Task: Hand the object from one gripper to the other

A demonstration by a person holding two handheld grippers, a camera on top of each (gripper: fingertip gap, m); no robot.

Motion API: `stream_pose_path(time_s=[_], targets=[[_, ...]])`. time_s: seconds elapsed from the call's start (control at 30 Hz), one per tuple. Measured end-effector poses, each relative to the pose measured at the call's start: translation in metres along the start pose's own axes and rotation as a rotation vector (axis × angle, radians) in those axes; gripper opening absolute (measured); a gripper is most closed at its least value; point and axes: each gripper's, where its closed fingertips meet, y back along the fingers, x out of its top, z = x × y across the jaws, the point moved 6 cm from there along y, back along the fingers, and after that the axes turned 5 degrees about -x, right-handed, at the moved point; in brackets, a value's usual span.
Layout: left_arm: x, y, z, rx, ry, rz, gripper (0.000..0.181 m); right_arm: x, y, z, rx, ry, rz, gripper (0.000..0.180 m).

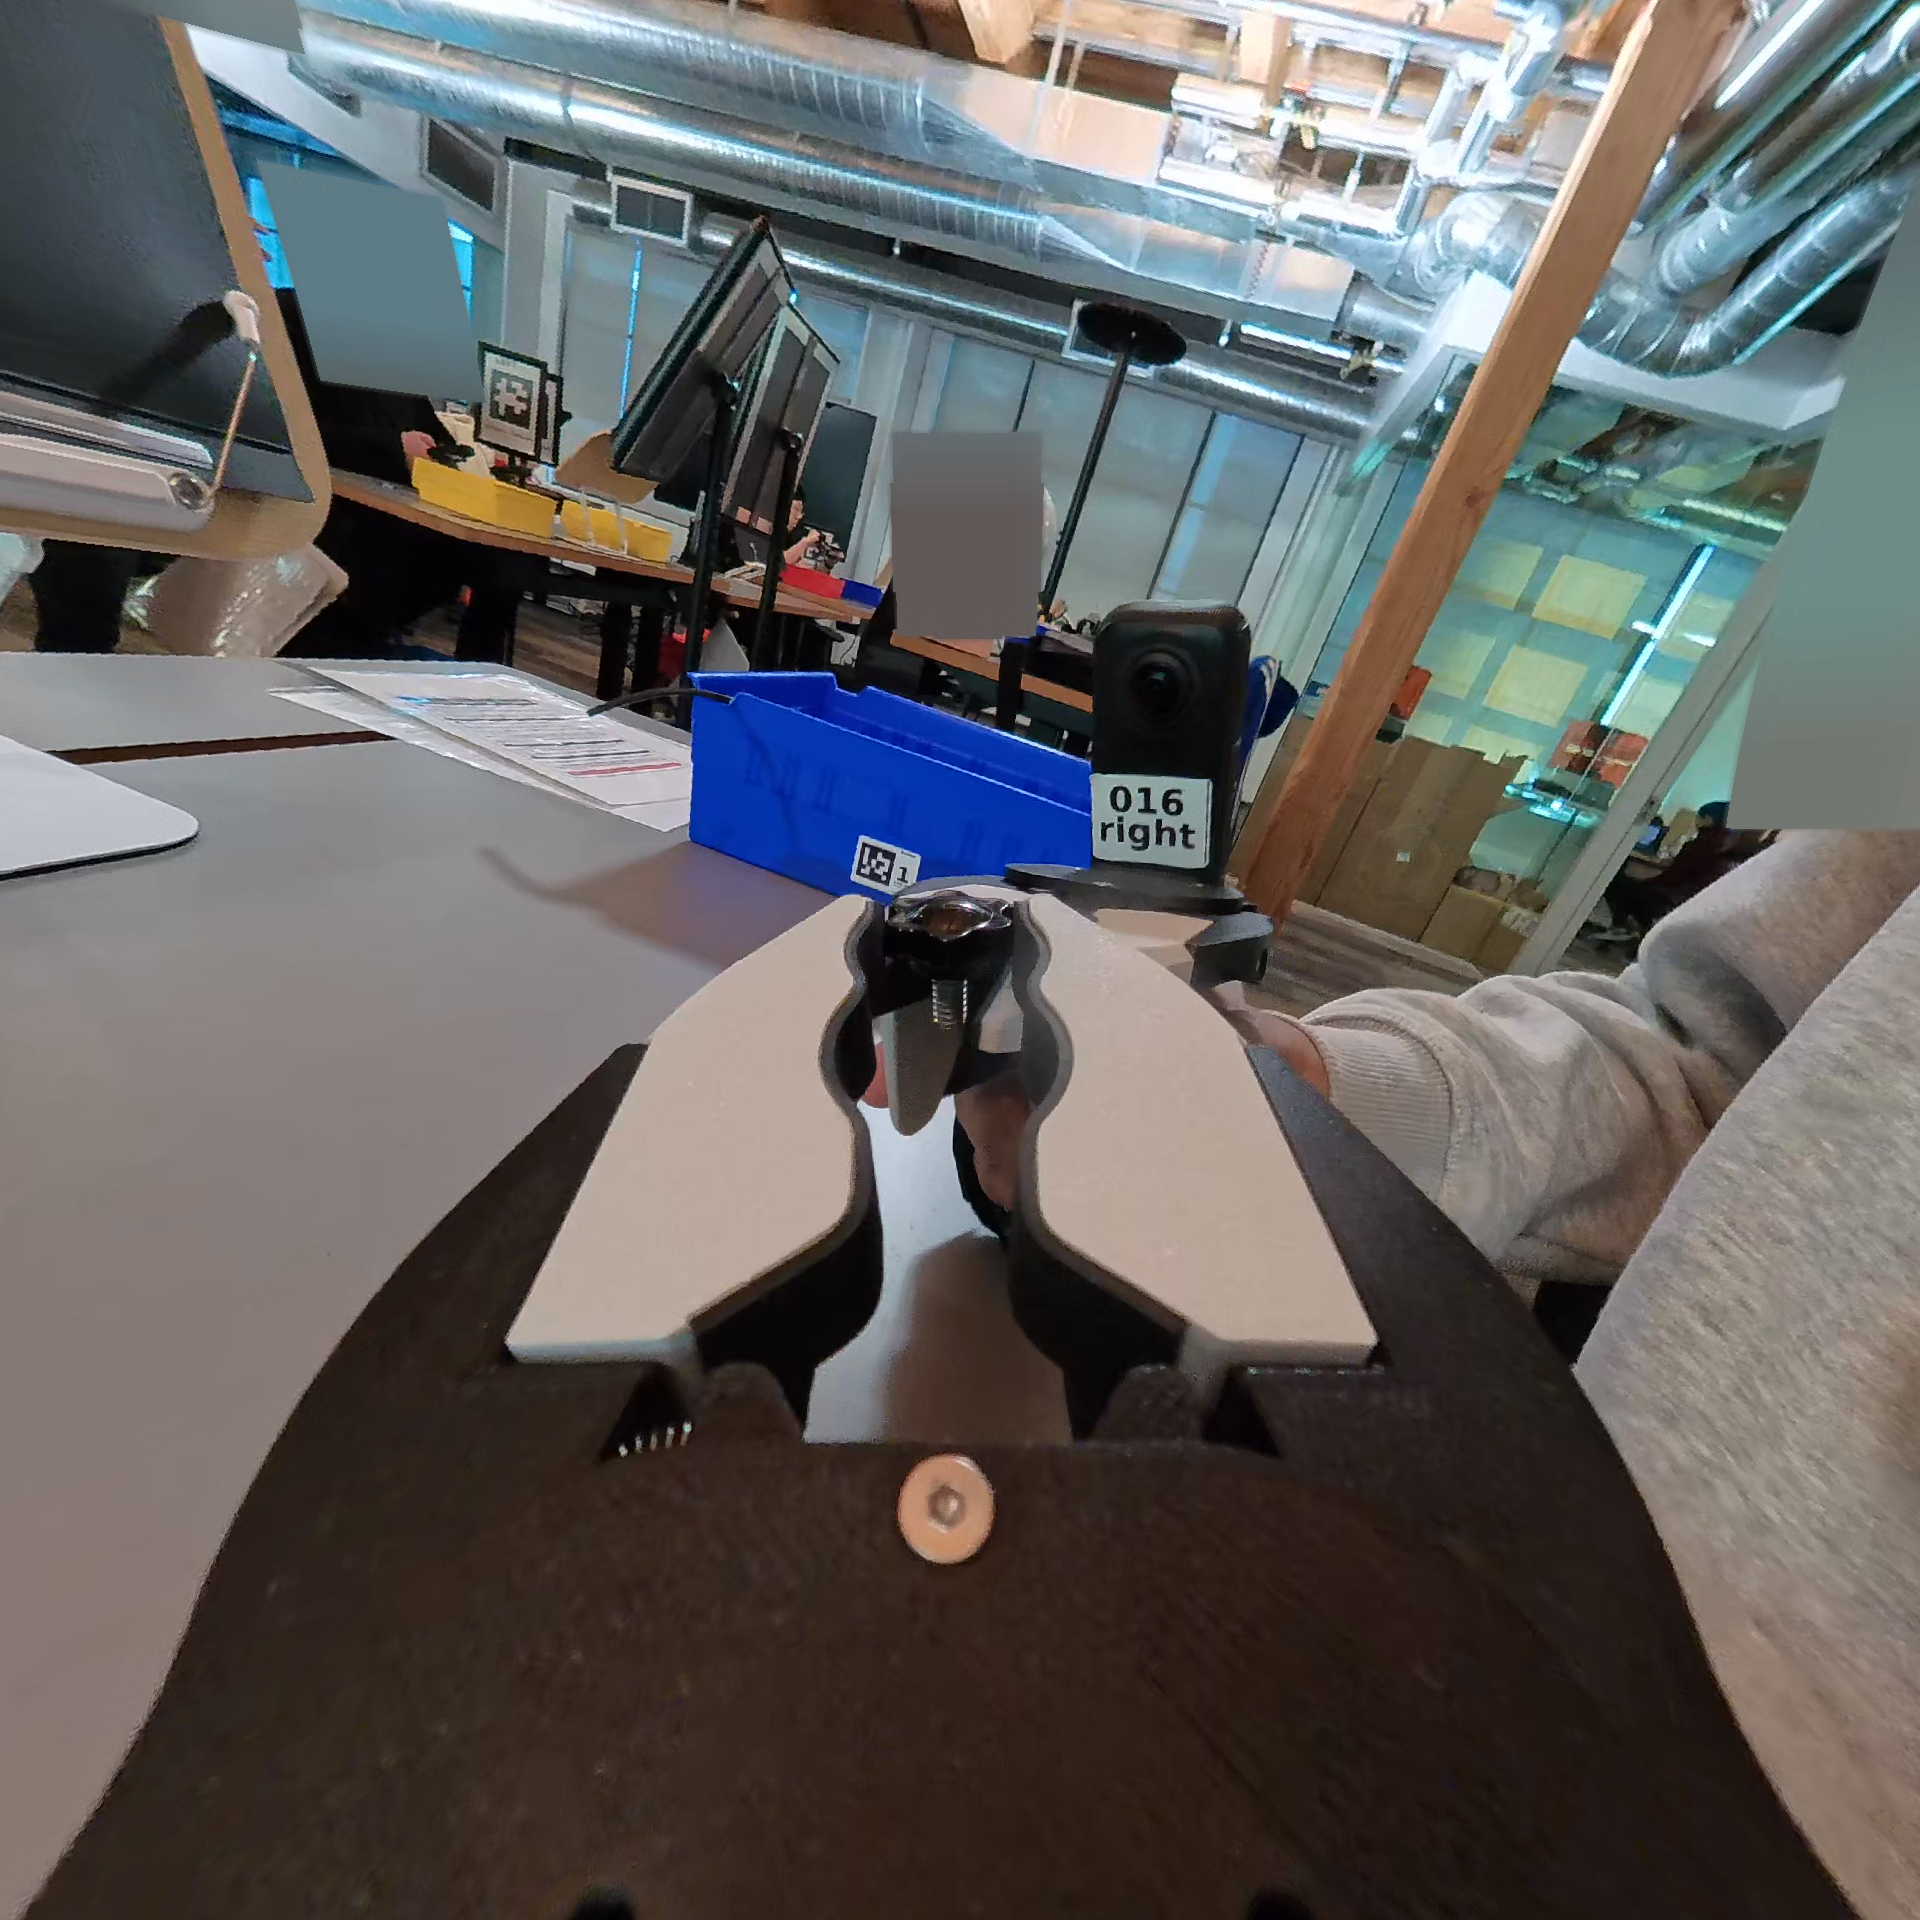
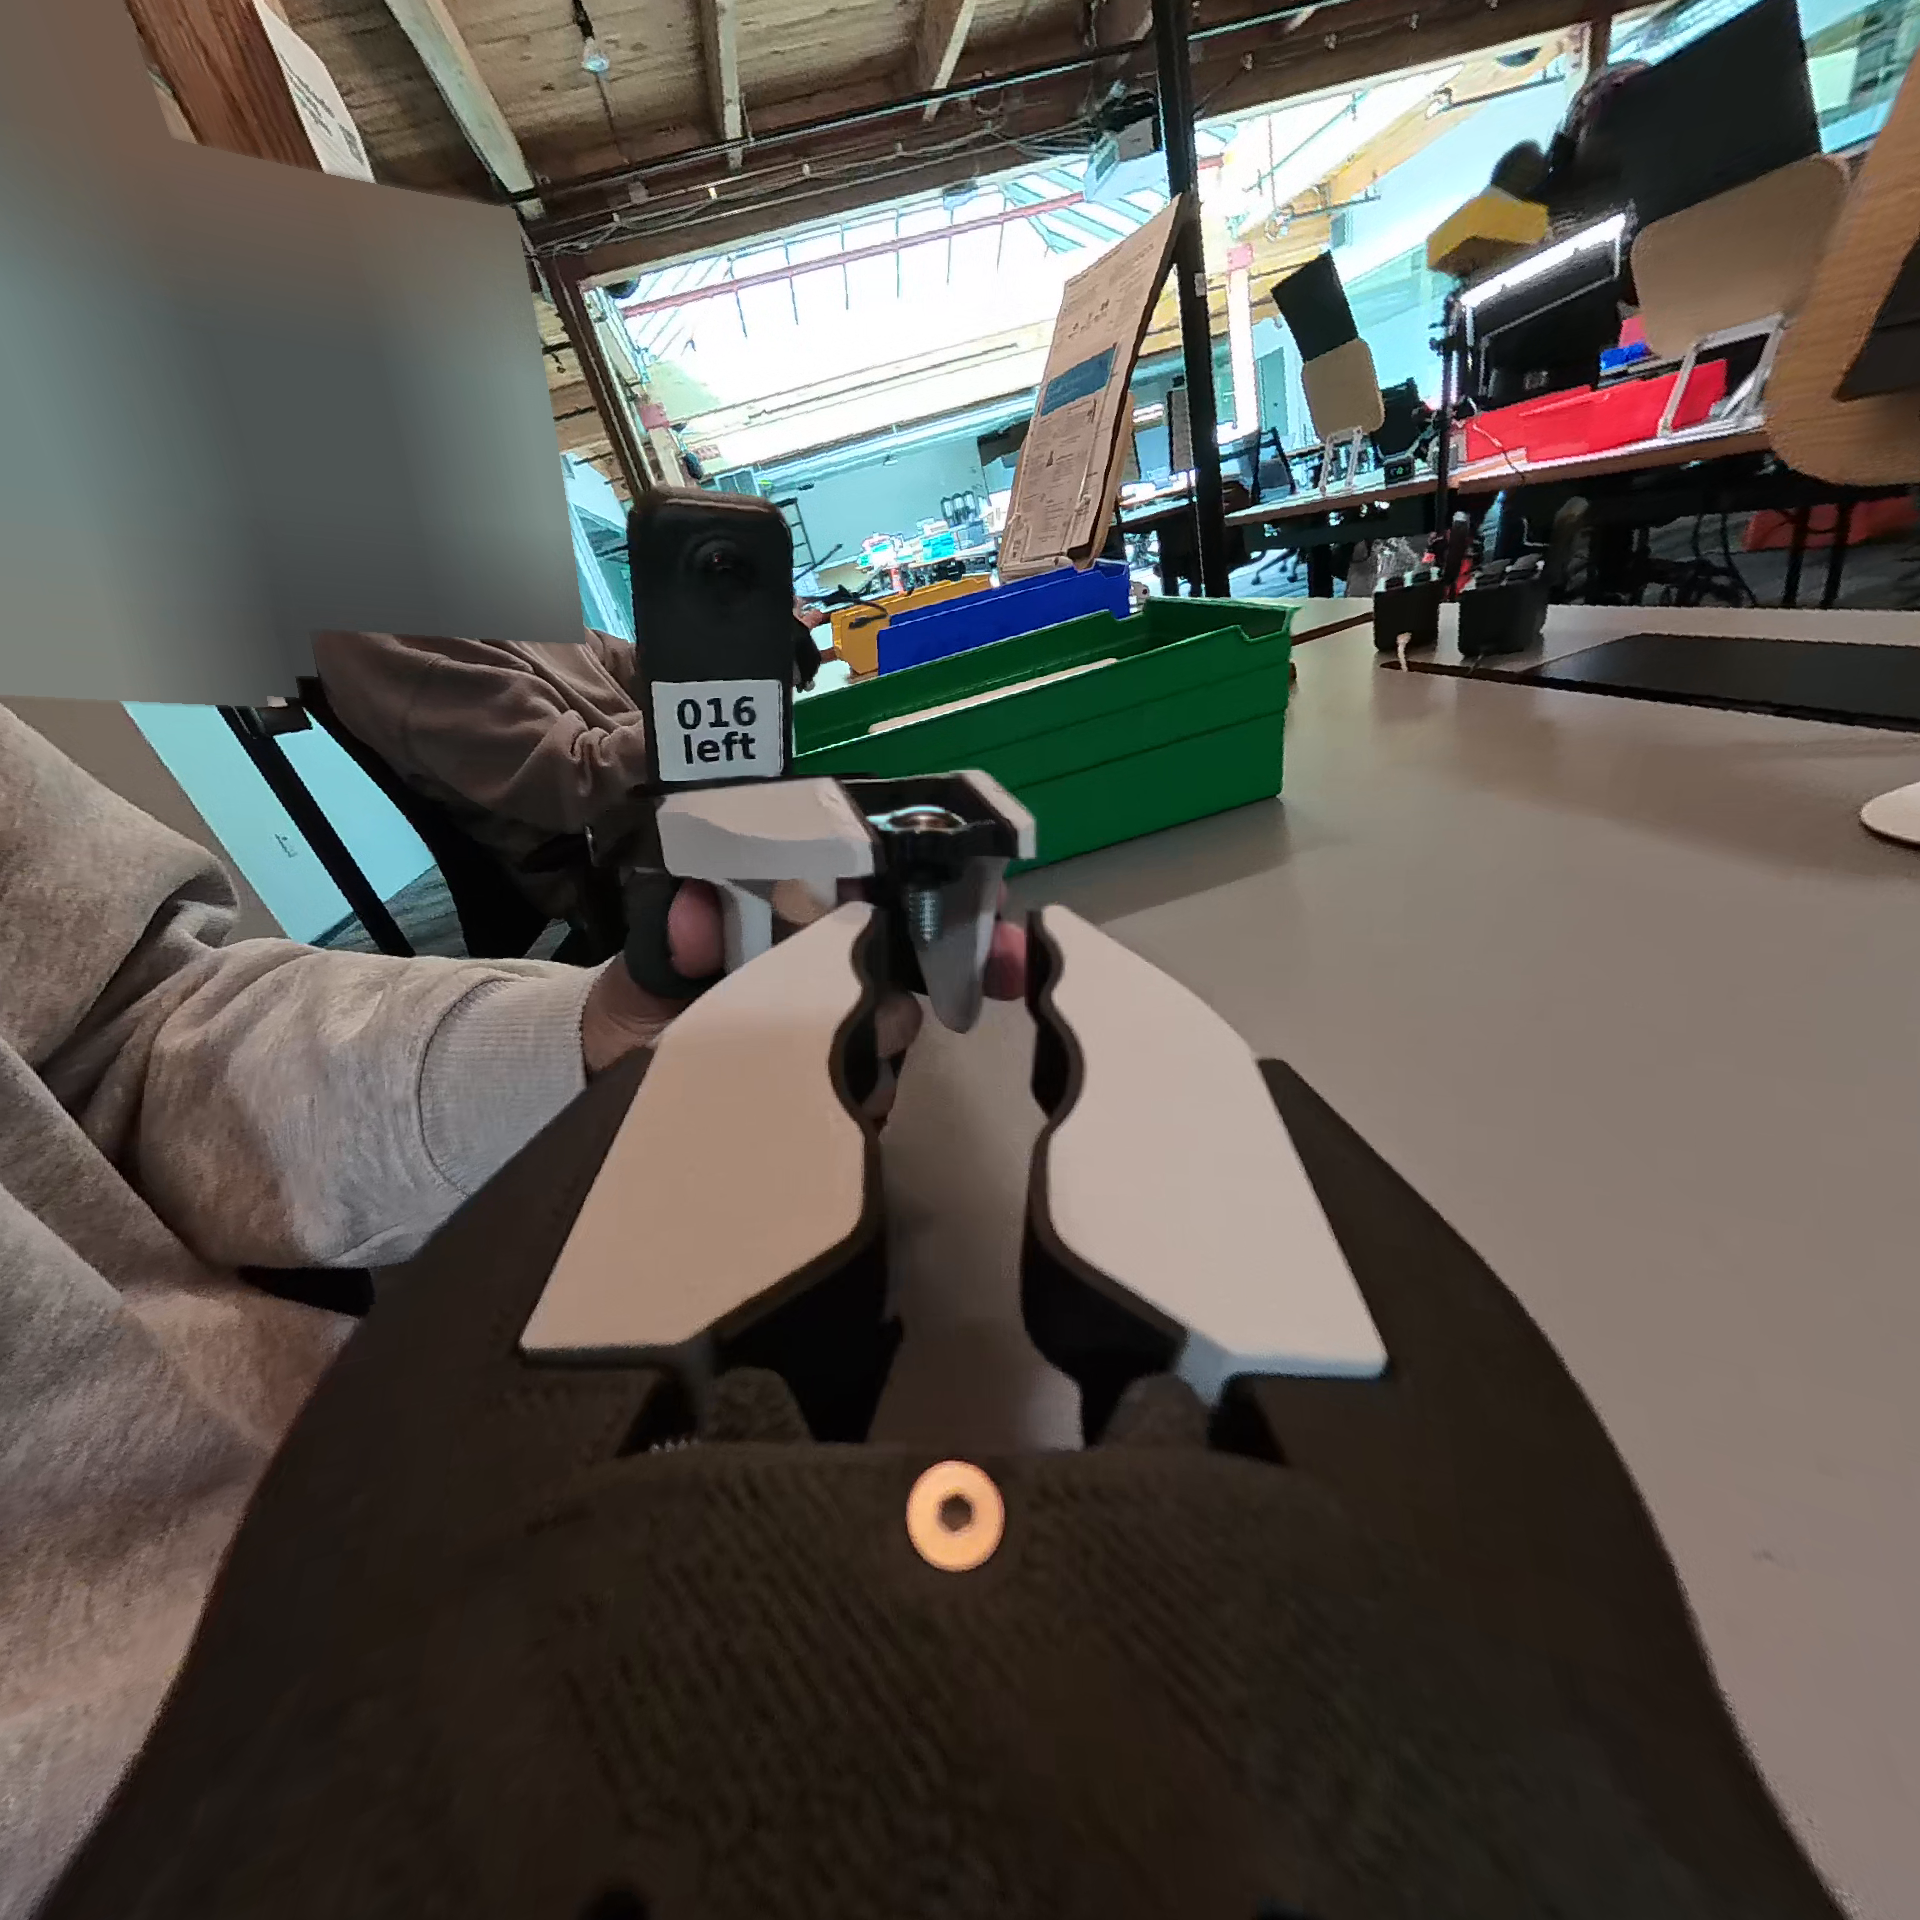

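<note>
The object is a black knob [image 1: 948, 928] with a short threaded bolt and a grey metal wedge [image 1: 914, 1060] hanging below it. My left gripper [image 1: 948, 935] is shut on the knob, above the grey table. In the right wrist view the left gripper [image 2: 935, 826] holds the knob [image 2: 940, 831] level in front of me. My right gripper [image 2: 951, 935] is open. Its tips stand on either side of the bolt and wedge [image 2: 951, 971], just under the knob, with a gap on the right side. One right finger [image 1: 1138, 940] shows behind my left finger.
A blue bin [image 1: 831, 790] stands on the grey table [image 1: 312, 987] behind the grippers, with a paper sheet [image 1: 520, 727] to its left. A green bin [image 2: 1091, 727] stands past the left gripper. A person's grey sleeves [image 1: 1507, 1091] hold both tools. Both grippers' tips are close together, under 4 cm apart.
</note>
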Motion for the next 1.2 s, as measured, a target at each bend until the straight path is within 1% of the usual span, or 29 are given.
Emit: stream_pose_path(time_s=[0.07, 0.13, 0.23, 0.33, 0.4, 0.47, 0.53, 0.67, 1.03, 1.2], targets=[[0.002, 0.002, -0.002, -0.006, 0.031, 0.021, 0.023, 0.002, 0.002, 0.004, -0.012, -0.002, 0.002, 0.032], [0.003, 0.004, -0.004, -0.030, 0.084, 0.038, 0.022, 0.005, 0.005, 0.005, -0.020, 0.049, 0.004, 0.035], [-0.002, 0.005, -0.012, -0.079, 0.242, 0.042, 0.023, 0.008, 0.008, 0.002, -0.020, 0.221, -0.018, 0.039], [-0.011, 0.004, -0.018, -0.179, 0.472, 0.038, 0.023, 0.006, 0.010, -0.004, -0.028, 0.444, -0.060, 0.044], [-0.016, 0.003, -0.019, -0.238, 0.592, 0.046, 0.023, 0.001, 0.010, -0.006, -0.040, 0.568, -0.099, 0.046], [-0.020, 0.002, -0.019, -0.293, 0.678, 0.030, 0.023, -0.005, 0.011, -0.006, -0.048, 0.652, -0.142, 0.048], [-0.024, 0.001, -0.018, -0.325, 0.730, -0.002, 0.023, -0.008, 0.012, -0.005, -0.048, 0.694, -0.169, 0.049], [-0.030, -0.002, -0.017, -0.343, 0.777, -0.036, 0.024, -0.005, 0.013, -0.008, -0.028, 0.703, -0.150, 0.043], [-0.033, -0.004, -0.013, -0.381, 0.802, -0.048, 0.023, -0.008, 0.012, -0.013, 0.003, 0.698, -0.159, 0.025], [-0.033, -0.005, -0.013, -0.380, 0.792, -0.042, 0.024, -0.008, 0.012, -0.013, 0.000, 0.681, -0.161, 0.025]])
